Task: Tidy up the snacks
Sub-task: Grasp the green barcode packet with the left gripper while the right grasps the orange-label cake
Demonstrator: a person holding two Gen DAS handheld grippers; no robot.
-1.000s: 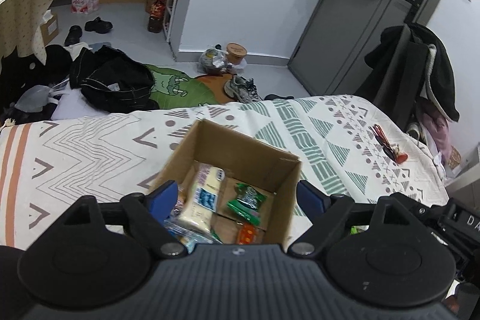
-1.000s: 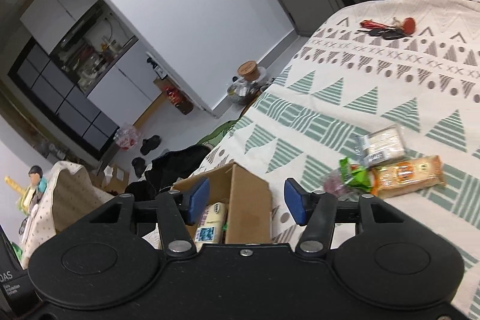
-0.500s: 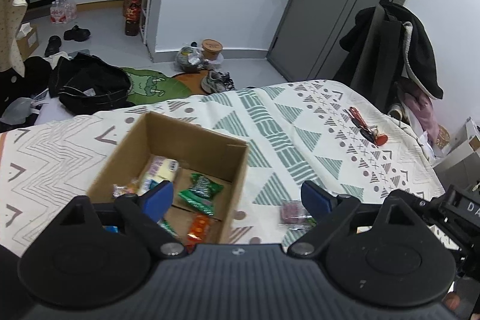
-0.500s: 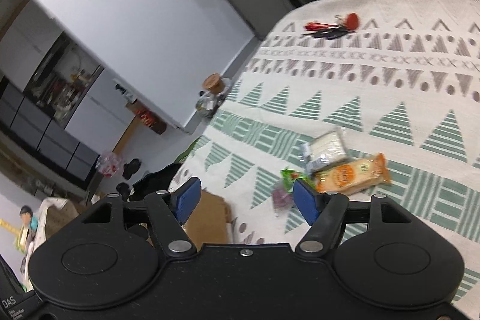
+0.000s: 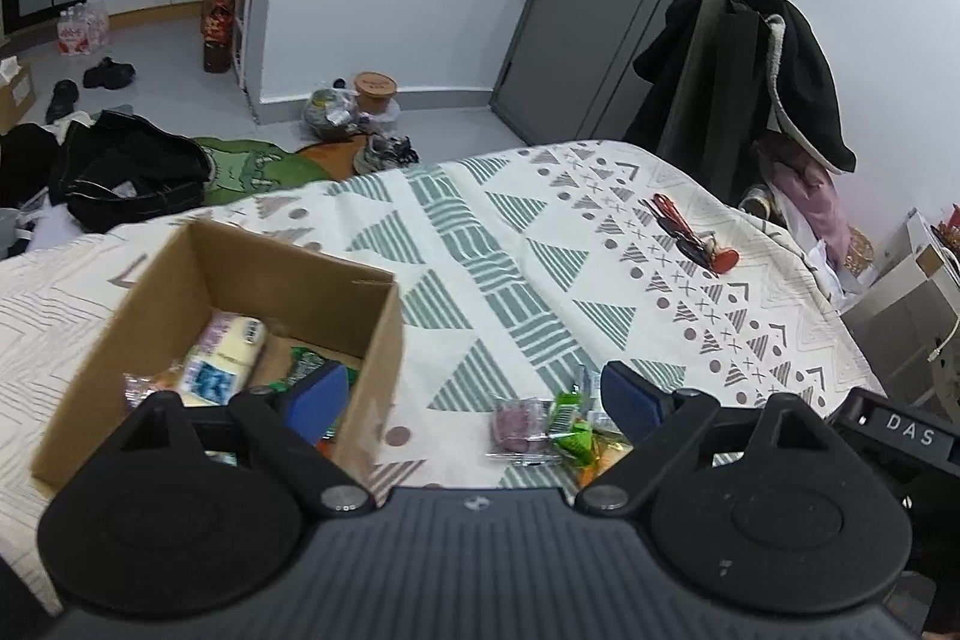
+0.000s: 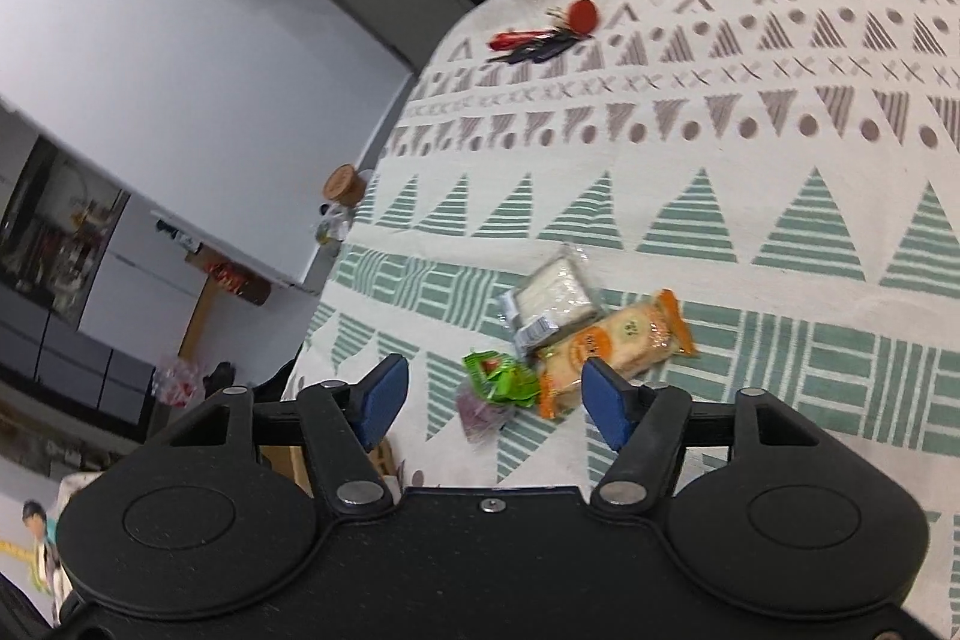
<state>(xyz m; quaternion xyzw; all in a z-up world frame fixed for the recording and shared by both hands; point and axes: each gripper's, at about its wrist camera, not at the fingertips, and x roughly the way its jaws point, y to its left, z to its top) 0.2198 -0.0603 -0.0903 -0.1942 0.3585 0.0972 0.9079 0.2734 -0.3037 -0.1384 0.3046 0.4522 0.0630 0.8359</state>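
Note:
An open cardboard box (image 5: 180,292) sits on the patterned bedspread and holds several snack packets, among them a pale wrapped bar (image 5: 225,355). Right of the box lie loose snacks: a purple packet (image 5: 519,424) and a green packet (image 5: 570,421). My left gripper (image 5: 474,397) hovers open above the box's right wall, empty. In the right wrist view, the green packet (image 6: 504,376), purple packet (image 6: 480,409), an orange biscuit pack (image 6: 618,346) and a clear white pack (image 6: 555,295) lie together. My right gripper (image 6: 495,397) is open just above them, holding nothing.
Red-handled keys (image 5: 690,235) lie further back on the bedspread (image 5: 540,268), also seen as keys (image 6: 540,34) in the right wrist view. Beyond the bed's far edge are a black bag (image 5: 132,172), shoes, a jar and a coat-draped chair (image 5: 750,64).
Both grippers swung right, away from the box toward the loose snacks. The box slid left in the left wrist view and nearly out of the right wrist view; the snacks now sit between the right fingers.

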